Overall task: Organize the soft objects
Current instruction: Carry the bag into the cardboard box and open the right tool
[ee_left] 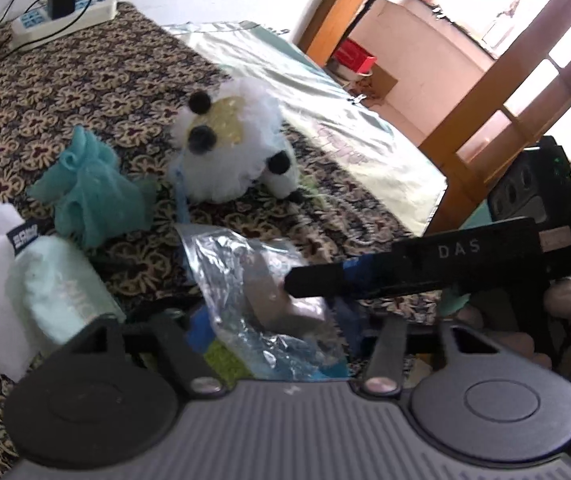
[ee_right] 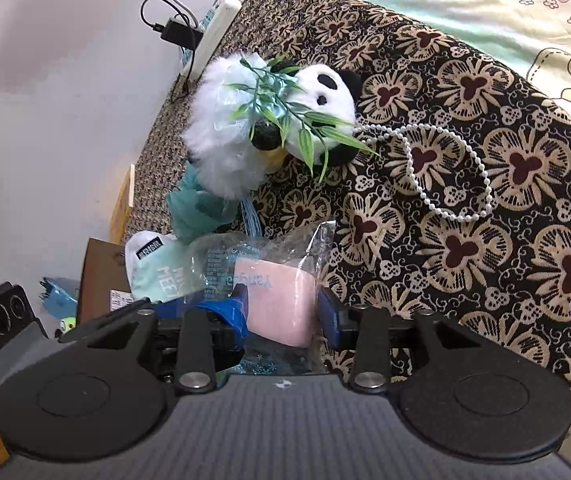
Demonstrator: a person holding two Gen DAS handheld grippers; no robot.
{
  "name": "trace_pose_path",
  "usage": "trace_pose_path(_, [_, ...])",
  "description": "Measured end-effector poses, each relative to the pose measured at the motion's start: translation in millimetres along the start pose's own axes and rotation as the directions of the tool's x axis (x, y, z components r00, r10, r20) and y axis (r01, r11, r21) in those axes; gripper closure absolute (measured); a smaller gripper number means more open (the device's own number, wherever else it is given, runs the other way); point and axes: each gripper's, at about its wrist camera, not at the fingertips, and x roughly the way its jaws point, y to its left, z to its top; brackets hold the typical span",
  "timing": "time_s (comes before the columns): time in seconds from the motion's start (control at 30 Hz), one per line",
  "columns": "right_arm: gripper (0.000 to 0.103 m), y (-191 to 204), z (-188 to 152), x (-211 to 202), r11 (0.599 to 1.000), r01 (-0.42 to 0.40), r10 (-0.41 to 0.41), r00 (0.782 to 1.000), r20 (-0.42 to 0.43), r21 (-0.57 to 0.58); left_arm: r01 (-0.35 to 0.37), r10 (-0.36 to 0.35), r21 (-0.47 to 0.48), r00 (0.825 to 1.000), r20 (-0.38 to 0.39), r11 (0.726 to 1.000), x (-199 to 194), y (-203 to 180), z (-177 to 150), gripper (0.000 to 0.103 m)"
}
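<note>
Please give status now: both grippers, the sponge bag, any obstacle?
Right gripper shut on pink sponge inside clear bag. Left gripper at bag, grip unclear. Panda toy and bead string nearby, apart.

Home bedroom. Bed (ee_left: pixel 85 92) under floral brown-black cover, pale green quilt (ee_left: pixel 285 80) with cartoon print on far side. White power strip (ee_left: pixel 65 16) with charger plugged in against wall. Wooden door frame (ee_left: pixel 333 4) and glazed wooden door (ee_left: pixel 525 92) at right, opening onto sunlit room.
</note>
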Motion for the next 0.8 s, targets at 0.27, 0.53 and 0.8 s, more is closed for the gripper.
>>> trace_pose_path(0.27, [0.085,48,-3,-16,0.989,-0.053,0.062,0.996,0.068,-0.138,-0.025,0.021,0.027,0.990,0.137,0.999,-51,-8,-2,0.067])
trace_pose_path(0.53, [0.084,142,-6,-10,0.919,-0.105,0.152,0.984,0.097,-0.380,-0.111,0.107,-0.008,0.937,0.332,0.994,-144,8,-13,0.067])
trace_pose_path(0.8, [0.084,243,-38,55,0.778,-0.174,0.212,0.977,-0.010,-0.603,-0.218,0.277,-0.181,0.858,0.434,0.959,-239,57,-67,0.067])
